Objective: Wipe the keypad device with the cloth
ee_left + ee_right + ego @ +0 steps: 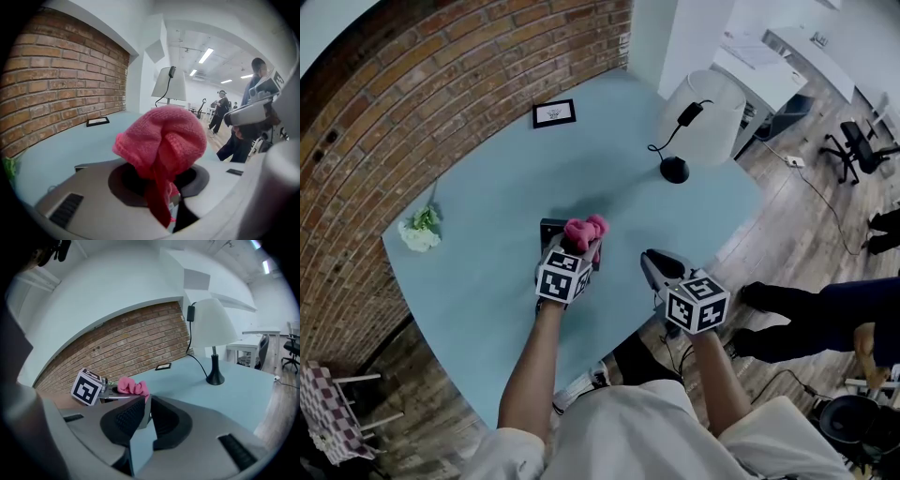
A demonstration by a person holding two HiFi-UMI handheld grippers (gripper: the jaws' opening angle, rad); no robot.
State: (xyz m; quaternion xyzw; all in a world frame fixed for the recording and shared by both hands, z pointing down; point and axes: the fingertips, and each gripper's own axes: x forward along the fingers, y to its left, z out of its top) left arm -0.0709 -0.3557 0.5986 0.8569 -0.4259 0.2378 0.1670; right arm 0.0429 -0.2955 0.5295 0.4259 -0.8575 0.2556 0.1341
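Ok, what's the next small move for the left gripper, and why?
Probably lower the left gripper so the pink cloth presses onto the keypad device. Its jaws are clamped on the bunched cloth, which sits just over the dark device; contact can't be confirmed.

You get bright, even light from ceiling strips [206, 55], soft shadows on the table [487, 216], curved dark-cornered edges, and a slightly blurred cloth [161, 140].

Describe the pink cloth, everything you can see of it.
The pink cloth looks knitted and soft. It is bunched into a rounded wad of folds, with a tail running down between the jaws of the left gripper, which are shut on it. In the head view it sits over the dark keypad device on the blue table. Whether they touch cannot be told.
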